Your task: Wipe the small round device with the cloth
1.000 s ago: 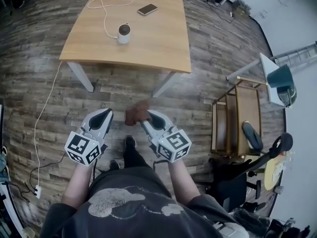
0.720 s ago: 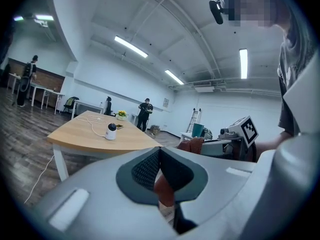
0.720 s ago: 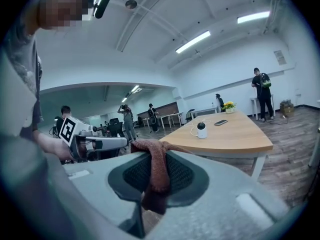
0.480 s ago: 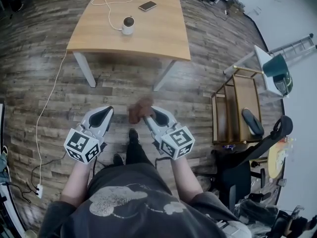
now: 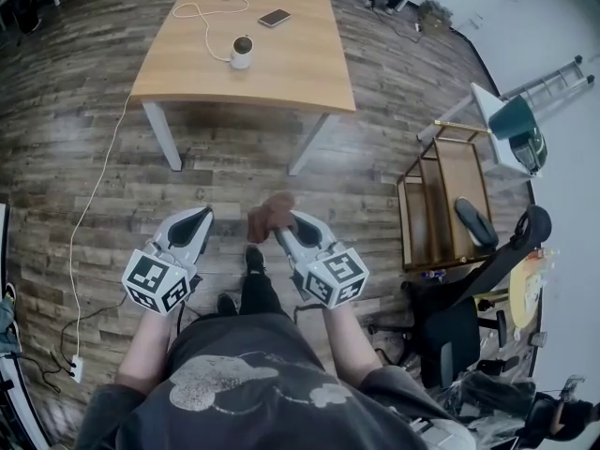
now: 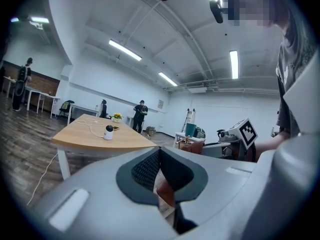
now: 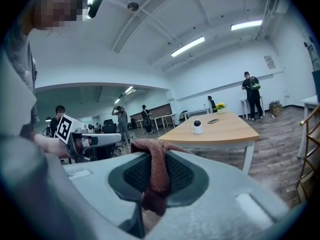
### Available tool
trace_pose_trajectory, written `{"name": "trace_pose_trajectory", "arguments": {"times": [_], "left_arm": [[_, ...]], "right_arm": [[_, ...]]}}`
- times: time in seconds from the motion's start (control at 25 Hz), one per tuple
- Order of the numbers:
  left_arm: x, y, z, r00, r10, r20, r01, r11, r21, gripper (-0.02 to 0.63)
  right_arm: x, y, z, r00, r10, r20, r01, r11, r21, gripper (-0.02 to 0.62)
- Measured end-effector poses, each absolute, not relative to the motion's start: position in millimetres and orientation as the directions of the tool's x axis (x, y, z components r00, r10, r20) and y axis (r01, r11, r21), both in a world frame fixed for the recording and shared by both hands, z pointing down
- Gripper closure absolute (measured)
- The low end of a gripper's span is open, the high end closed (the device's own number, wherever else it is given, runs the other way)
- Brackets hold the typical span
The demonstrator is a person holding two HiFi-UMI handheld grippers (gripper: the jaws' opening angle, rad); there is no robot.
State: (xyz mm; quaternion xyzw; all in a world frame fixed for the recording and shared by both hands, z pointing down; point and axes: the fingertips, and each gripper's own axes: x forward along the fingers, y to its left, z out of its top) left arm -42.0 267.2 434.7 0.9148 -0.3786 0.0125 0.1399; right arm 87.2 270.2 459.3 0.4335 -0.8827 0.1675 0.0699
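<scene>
The small round white device (image 5: 242, 52) stands on a wooden table (image 5: 291, 73) far ahead of me, a white cable running from it; it also shows as a small white device (image 6: 108, 132) in the left gripper view and as a device (image 7: 197, 127) in the right gripper view. My right gripper (image 5: 278, 221) is held low in front of my body, shut on a reddish-brown cloth (image 5: 267, 214), which drapes over the jaws as a cloth (image 7: 156, 166). My left gripper (image 5: 199, 217) hangs beside it, shut with nothing in it.
A phone (image 5: 274, 17) lies on the table beyond the device. A white cable (image 5: 89, 200) trails from the table across the wood floor. A wooden cart (image 5: 450, 216) and a black chair (image 5: 450, 331) stand at my right. People stand far off.
The table and device have slid farther away in the head view as I stepped back or straightened. Both grippers keep their places and the cloth stays held.
</scene>
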Motion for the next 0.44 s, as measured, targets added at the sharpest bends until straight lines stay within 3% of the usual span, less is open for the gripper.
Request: {"name": "trace_pose_trajectory", "arguments": {"times": [0.44], "left_arm": [[-42.6,284.8,436.3,0.714,-0.689,0.121,-0.694,-0.675,0.25,0.589]], "right_arm": [[90.5,288.3,465.3,-0.597,-0.752,0.279,-0.802,0.549,-0.235,0.545]]}}
